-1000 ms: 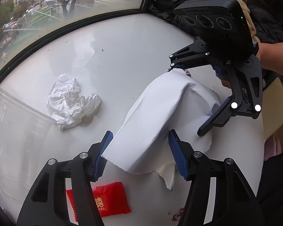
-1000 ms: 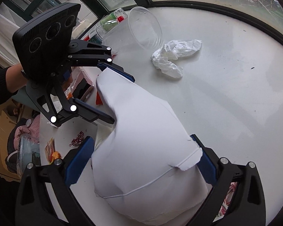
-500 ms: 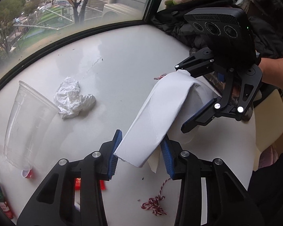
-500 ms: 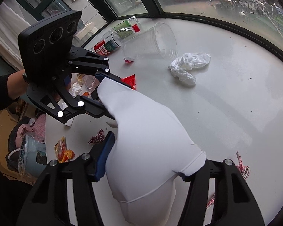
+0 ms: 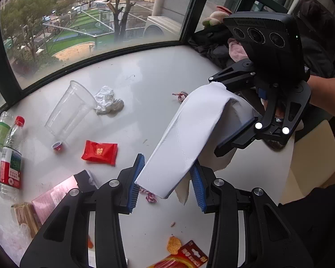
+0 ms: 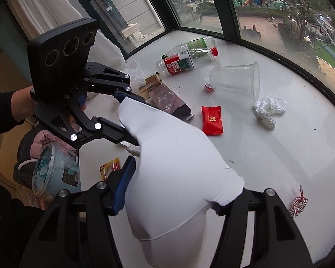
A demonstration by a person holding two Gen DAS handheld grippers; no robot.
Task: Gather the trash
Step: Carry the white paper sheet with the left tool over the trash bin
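A white plastic trash bag [image 5: 189, 131] hangs stretched between both grippers above the white table [image 5: 149, 82]. My left gripper [image 5: 167, 183] is shut on one end of the bag's rim. My right gripper [image 6: 174, 192] is shut on the other end; the bag [image 6: 172, 167] fills its jaws. Trash lies on the table: a clear plastic cup [image 5: 71, 111] on its side, a crumpled white tissue [image 5: 107, 100], a red candy wrapper [image 5: 99, 152], two plastic bottles [image 5: 9, 151], a small red cap [image 5: 57, 145] and red-white string [image 5: 180, 95].
A dark pink-lined packet [image 5: 62, 194] and an orange snack wrapper [image 5: 181, 256] lie near the table's front. A window frame [image 5: 100, 53] bounds the far edge. A blue cup in plastic [image 6: 53, 174] and clothes sit off the table's side.
Both grippers have risen and pulled back from the table, lifting the bag with them. More of the table's trash has come into view.
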